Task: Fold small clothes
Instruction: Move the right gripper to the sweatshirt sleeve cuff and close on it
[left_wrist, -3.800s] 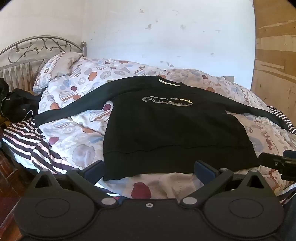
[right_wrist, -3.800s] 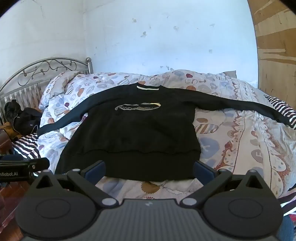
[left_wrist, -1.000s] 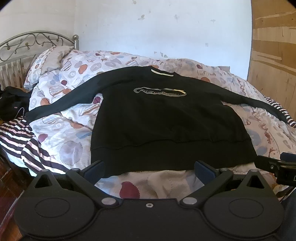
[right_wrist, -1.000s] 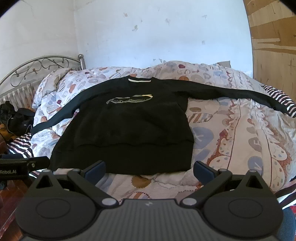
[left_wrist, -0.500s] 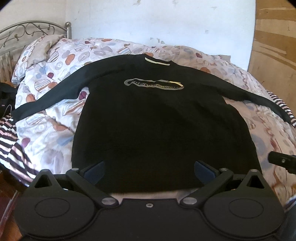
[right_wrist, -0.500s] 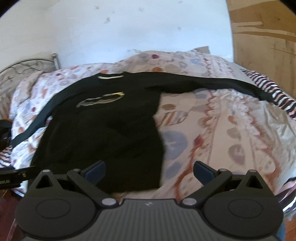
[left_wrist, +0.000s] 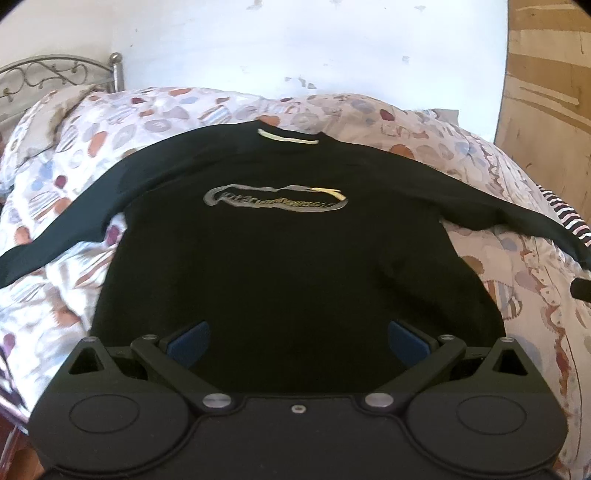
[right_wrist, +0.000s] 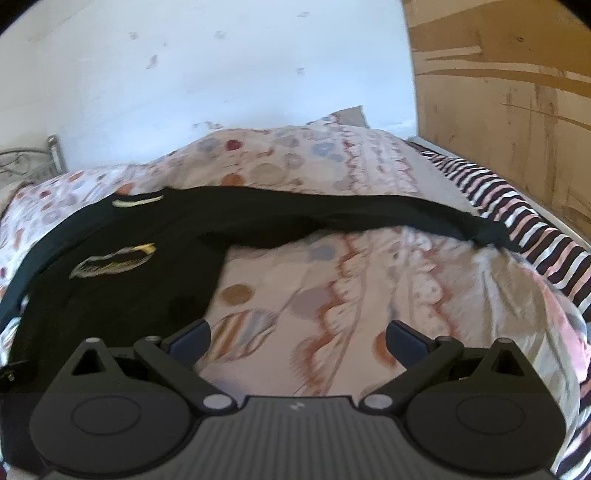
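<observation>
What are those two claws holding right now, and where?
Nothing. The left gripper and right gripper are both open and empty; the sweater lies flat on the bed.

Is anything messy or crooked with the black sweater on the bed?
Nothing much stands out. The black sweater lies flat, front up, sleeves spread wide on the patterned duvet. Its right cuff reaches the striped blanket. The duvet is rumpled. Both grippers are open and empty.
</observation>
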